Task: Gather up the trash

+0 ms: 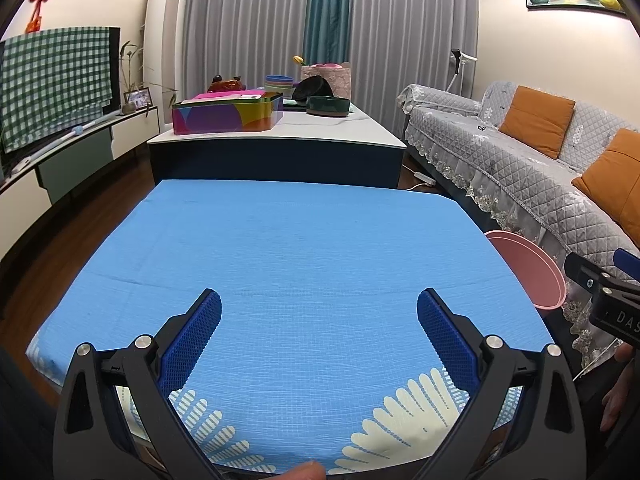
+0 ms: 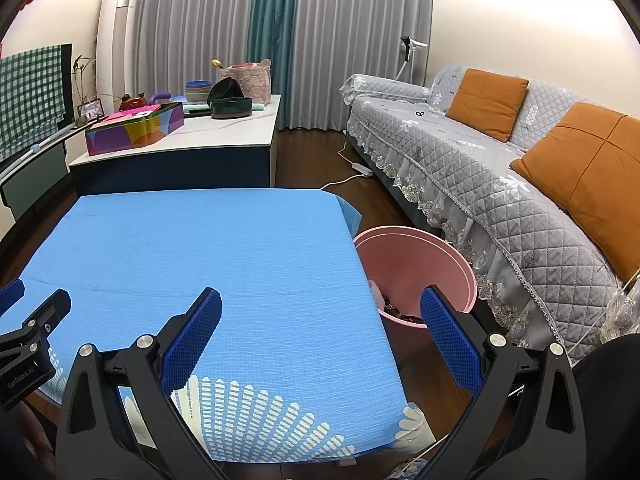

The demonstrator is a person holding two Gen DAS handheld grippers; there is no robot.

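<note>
Hovering over the blue tablecloth (image 1: 304,248), I hold both tools spread wide with nothing between their pads: the left gripper (image 1: 319,312) hangs above the middle of the cloth, and the right gripper (image 2: 321,312) straddles the table's right edge, one finger over the cloth and the other over the pink bin (image 2: 420,264) that stands on the floor just beside the table, between it and the sofa (image 2: 500,168). The trash (image 2: 394,308) I can see lies at the bottom of that bin: a pale crumpled scrap and some dark bits, too small for me to name. I find no loose litter on the cloth in either view, so I judge the collecting is at or near its end. If another piece turns up, I expect it to be light and soft like the scrap, likely to crush or slide on the woven cloth, so I would pinch it across its bulkiest fold, low against the table, rather than at a thin edge.
</note>
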